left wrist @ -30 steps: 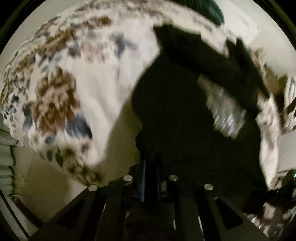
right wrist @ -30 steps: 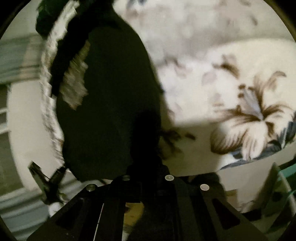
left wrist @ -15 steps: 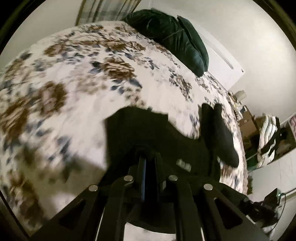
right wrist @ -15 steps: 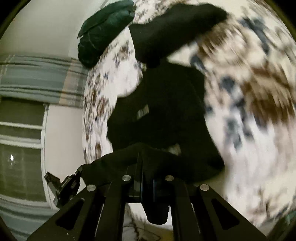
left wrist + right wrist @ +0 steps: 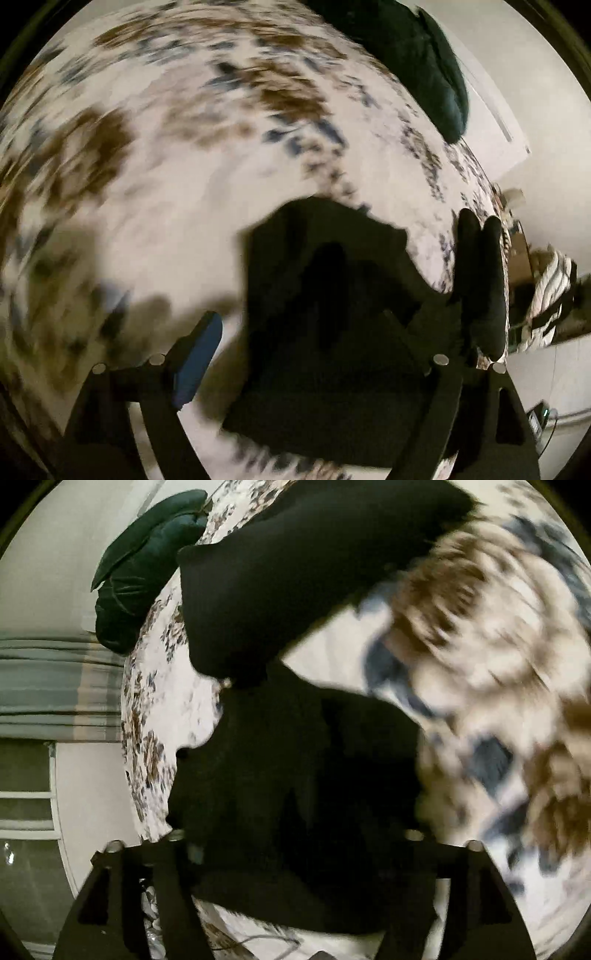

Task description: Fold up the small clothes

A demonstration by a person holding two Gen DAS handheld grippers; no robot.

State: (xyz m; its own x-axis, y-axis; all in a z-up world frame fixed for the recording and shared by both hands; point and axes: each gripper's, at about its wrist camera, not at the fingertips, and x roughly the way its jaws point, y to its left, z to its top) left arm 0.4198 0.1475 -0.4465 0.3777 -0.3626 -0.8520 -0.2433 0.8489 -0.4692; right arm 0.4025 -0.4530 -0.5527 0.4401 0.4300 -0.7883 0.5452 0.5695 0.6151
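A small black garment [image 5: 325,317] lies flat on the floral bedspread [image 5: 184,177], right in front of both grippers. My left gripper [image 5: 310,332] is open, its fingers spread wide on either side of the garment's near part, the blue-padded left finger [image 5: 195,354] clear of the cloth. My right gripper [image 5: 295,834] is open too, with the same garment [image 5: 314,775] lying between its spread fingers. A pair of black socks [image 5: 480,280] lies beyond the garment; in the right wrist view they [image 5: 295,576] fill the upper middle.
A dark green pillow [image 5: 417,62] sits at the bed's head, also in the right wrist view [image 5: 144,568]. A window with striped curtain [image 5: 48,686] is on the left. Clutter and striped bedding [image 5: 550,295] lie past the bed's right edge.
Both grippers have opened and let go of the black garment, which now lies on the bedspread. A second ago it hung in the air from both.
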